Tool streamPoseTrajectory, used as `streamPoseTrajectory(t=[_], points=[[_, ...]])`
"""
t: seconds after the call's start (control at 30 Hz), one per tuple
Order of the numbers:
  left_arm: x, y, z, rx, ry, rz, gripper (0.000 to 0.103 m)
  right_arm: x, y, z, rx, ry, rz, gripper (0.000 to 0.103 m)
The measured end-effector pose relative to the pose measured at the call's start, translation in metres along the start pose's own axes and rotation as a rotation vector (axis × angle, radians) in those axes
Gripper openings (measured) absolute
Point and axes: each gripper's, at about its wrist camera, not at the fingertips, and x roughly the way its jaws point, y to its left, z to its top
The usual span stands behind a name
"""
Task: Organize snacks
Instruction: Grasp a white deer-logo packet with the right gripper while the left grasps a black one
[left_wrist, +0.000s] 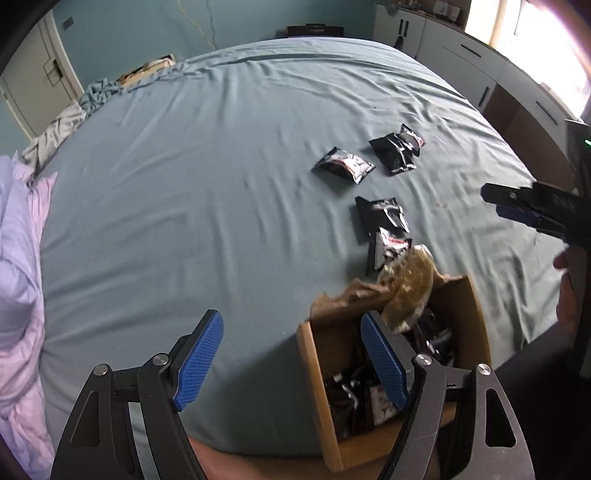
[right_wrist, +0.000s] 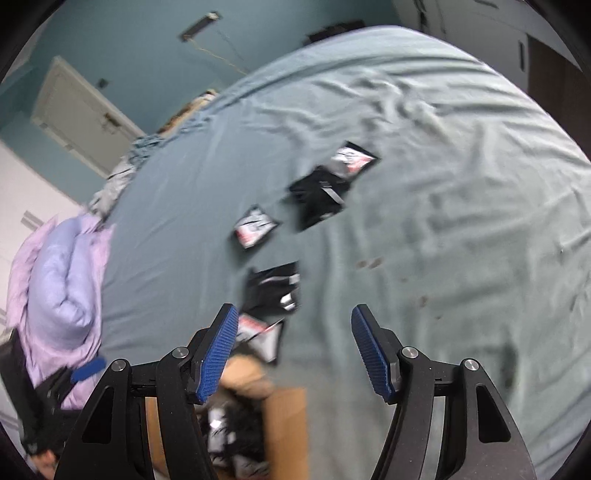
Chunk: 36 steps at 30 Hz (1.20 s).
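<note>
Several black snack packets lie on the blue-grey bed sheet: one (left_wrist: 345, 166), a pair (left_wrist: 397, 153) behind it, and two overlapping ones (left_wrist: 382, 218) nearer the box. An open cardboard box (left_wrist: 314, 354) at the near edge holds more black packets. A clear packet of golden snacks (left_wrist: 408, 288) leans on its far rim. My left gripper (left_wrist: 291, 319) is open and empty, its right finger over the box. My right gripper (right_wrist: 294, 312) is open and empty above the sheet. The nearest packets (right_wrist: 275, 288) lie just ahead to its left, and the box (right_wrist: 288, 417) is low left.
A lilac duvet (left_wrist: 18, 277) is bunched along the left side of the bed. White cupboards (left_wrist: 461, 62) stand beyond the far right edge. A person's hand (left_wrist: 569, 295) shows at the right. The sheet (right_wrist: 461, 221) to the right of the packets is wrinkled.
</note>
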Motion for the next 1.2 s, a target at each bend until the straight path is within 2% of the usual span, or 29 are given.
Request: streamPoseTrajectory(t=[0.1,0.2,0.27,0.47,0.57,0.63,0.67,0.7,0.8,0.83,0.87,1.0,1.1,1.2], points=[[0.001,0.002,0.009,-0.02,-0.02,-0.004,0.078,0.033,-0.01,0.012,0.06,0.13,0.053,0.063],[0.008,0.01,0.014,-0.063,-0.01,-0.011,0.078,0.076,-0.003,0.01,0.077,0.321,0.095,0.063],[0.016,0.016,0.015,-0.083,0.009,-0.002,0.078,0.099,0.008,0.008,0.076,0.406,0.117,0.063],[0.028,0.034,0.014,-0.148,0.052,0.011,0.078,0.141,0.066,0.012,-0.106,0.484,0.086,0.063],[0.028,0.038,0.015,-0.16,0.045,0.024,0.078,0.172,0.085,0.007,-0.193,0.533,0.001,0.063],[0.03,0.039,0.016,-0.163,0.046,0.029,0.078,0.188,0.095,0.004,-0.249,0.528,-0.059,0.061],[0.032,0.039,0.016,-0.164,0.05,0.03,0.078,0.192,0.099,0.003,-0.271,0.524,-0.102,0.053],[0.034,0.04,0.016,-0.165,0.056,0.032,0.078,0.192,0.101,0.003,-0.289,0.516,-0.116,0.05],[0.037,0.04,0.019,-0.166,0.061,0.039,0.078,0.187,0.104,0.003,-0.332,0.472,-0.12,0.042],[0.038,0.04,0.022,-0.166,0.059,0.038,0.078,0.184,0.101,0.004,-0.32,0.463,-0.118,0.031],[0.038,0.039,0.027,-0.165,0.052,0.035,0.078,0.178,0.096,0.007,-0.294,0.447,-0.099,0.026],[0.04,0.023,0.059,-0.106,0.022,-0.008,0.079,0.139,0.069,0.023,-0.183,0.298,-0.081,0.024],[0.057,-0.011,0.082,0.017,0.063,-0.029,0.082,0.115,0.043,0.03,-0.078,0.208,-0.083,0.024],[0.086,-0.058,0.102,0.153,0.119,-0.061,0.082,0.092,0.017,0.025,0.012,0.154,-0.033,0.024]])
